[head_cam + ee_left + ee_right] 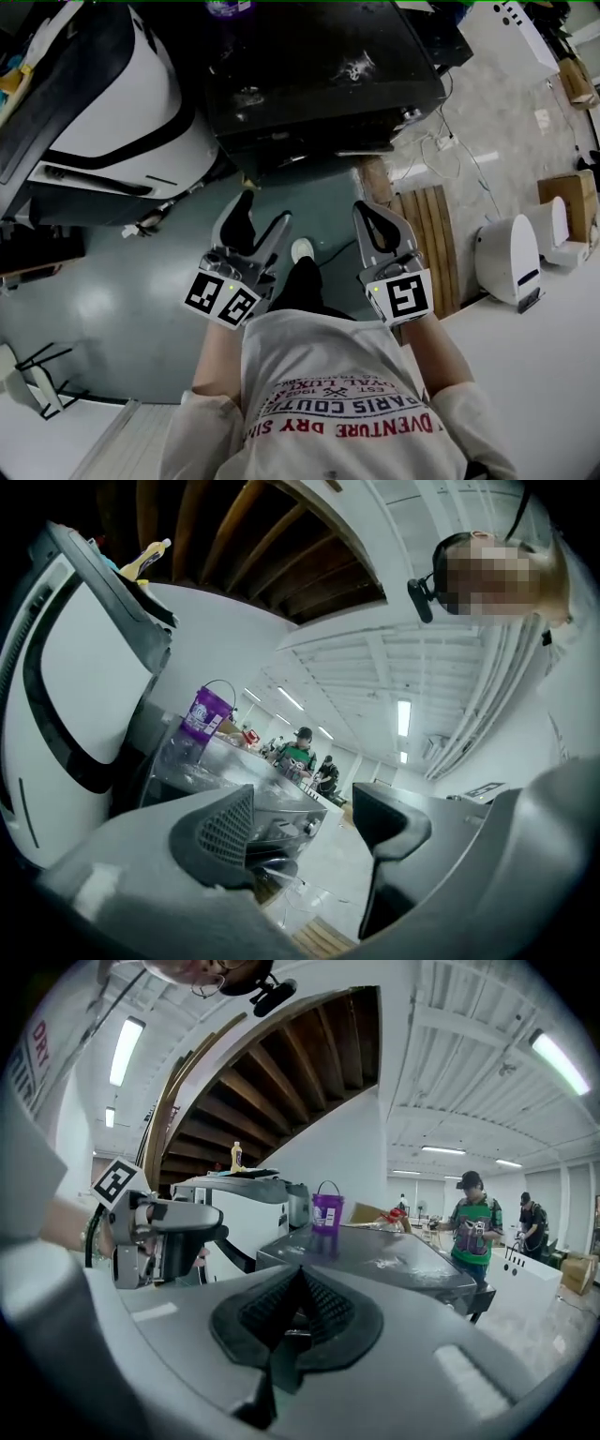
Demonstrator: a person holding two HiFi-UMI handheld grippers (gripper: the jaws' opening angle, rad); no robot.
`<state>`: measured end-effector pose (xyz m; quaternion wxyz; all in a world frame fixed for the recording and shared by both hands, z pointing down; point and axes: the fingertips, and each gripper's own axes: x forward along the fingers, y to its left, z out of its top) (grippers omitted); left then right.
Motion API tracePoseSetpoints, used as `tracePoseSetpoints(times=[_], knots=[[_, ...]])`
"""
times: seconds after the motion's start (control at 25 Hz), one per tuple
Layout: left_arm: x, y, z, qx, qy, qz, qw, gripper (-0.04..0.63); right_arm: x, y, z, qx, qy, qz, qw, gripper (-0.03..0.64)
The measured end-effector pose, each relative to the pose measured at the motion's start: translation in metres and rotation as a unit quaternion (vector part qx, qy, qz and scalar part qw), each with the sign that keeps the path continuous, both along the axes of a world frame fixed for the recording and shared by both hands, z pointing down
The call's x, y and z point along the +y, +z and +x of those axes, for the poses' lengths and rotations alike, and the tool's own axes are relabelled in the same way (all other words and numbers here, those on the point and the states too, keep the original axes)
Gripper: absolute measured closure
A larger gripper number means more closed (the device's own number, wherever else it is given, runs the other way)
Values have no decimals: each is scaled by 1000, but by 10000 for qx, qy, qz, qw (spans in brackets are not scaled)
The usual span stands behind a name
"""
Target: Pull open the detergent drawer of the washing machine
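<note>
The dark washing machine (pixel 319 66) stands ahead of me, its front edge facing my grippers; I cannot make out its detergent drawer. A purple bucket (pixel 327 1211) sits on its top. My left gripper (pixel 260 225) hovers over the floor short of the machine's front, open with nothing between its fingers. In the left gripper view the gripper (pixel 305 827) frames a corner of the machine (pixel 272 808) between its pads. My right gripper (pixel 375 220) is level with it to the right, shut and empty; its pads meet in the right gripper view (pixel 295 1321).
A white appliance (pixel 103 103) with a raised lid stands left of the machine. A wooden pallet (pixel 431 234), cables (pixel 450 141), a white rounded device (pixel 511 258) and a cardboard box (pixel 567 202) lie to the right. People (pixel 473 1218) stand far behind.
</note>
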<state>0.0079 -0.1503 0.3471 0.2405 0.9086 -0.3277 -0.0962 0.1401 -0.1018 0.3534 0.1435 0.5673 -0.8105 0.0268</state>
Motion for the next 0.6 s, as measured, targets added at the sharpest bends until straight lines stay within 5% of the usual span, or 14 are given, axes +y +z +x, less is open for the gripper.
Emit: tracePoseSetpoints(times=[0.36,0.48,0.6], knots=[[-62,105,23,-605,-335,-772,9946,267,-90,42,15,-121,-486,-191,9986,615],[-75,137,26,-344,-427,-1207,9912,267,-109,58,14,-200,-607,-288,9975,615],[-87,151,28,330,-628,-1566,9851,267,-121,73,11,-246,-751,-400,9961,615]])
